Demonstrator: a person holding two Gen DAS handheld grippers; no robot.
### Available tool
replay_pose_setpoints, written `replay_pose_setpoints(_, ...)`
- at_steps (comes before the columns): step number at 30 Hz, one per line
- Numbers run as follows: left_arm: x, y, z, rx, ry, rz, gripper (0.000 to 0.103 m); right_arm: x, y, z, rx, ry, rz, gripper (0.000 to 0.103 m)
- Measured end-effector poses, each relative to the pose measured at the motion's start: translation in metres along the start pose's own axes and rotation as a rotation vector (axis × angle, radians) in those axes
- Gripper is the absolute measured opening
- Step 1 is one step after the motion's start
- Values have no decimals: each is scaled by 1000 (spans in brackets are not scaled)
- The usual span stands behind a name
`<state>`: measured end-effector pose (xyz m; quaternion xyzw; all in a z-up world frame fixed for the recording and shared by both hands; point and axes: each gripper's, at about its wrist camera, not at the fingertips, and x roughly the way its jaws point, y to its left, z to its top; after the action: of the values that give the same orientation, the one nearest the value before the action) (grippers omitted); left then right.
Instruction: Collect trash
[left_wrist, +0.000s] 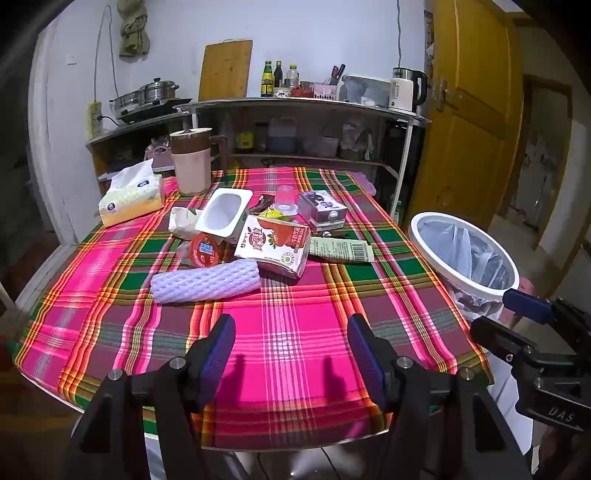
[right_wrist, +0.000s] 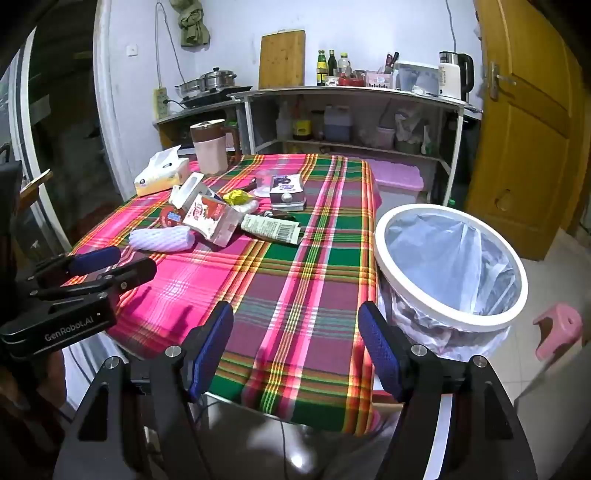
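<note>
A heap of trash lies mid-table on the plaid cloth: a white foam sleeve (left_wrist: 205, 282) (right_wrist: 160, 238), a red strawberry milk carton (left_wrist: 273, 245) (right_wrist: 212, 218), a white plastic tub (left_wrist: 225, 212), a red-lidded cup (left_wrist: 205, 251), a flattened tube (left_wrist: 341, 249) (right_wrist: 271, 229), a small purple carton (left_wrist: 322, 210) (right_wrist: 287, 190) and a yellow wrapper (right_wrist: 238, 196). A white bin (left_wrist: 463, 254) (right_wrist: 450, 267) with a clear liner stands off the table's right edge. My left gripper (left_wrist: 291, 332) hovers open over the near cloth. My right gripper (right_wrist: 295, 323) is open above the table's near right corner, beside the bin.
A tissue box (left_wrist: 131, 197) and a beige jug (left_wrist: 191, 162) stand at the table's back left. Behind are shelves with pots, bottles and a kettle (left_wrist: 404, 88). A yellow door (left_wrist: 476, 110) is on the right, a pink stool (right_wrist: 559, 328) on the floor.
</note>
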<state>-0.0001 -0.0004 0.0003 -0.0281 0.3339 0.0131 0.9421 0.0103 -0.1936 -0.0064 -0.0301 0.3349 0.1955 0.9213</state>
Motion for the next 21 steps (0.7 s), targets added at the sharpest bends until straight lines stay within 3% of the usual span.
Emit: replay_pose_setpoints(21,-12,-2,-4,3,-8,2,63,-7,4,-2,-8,-13,-2,70)
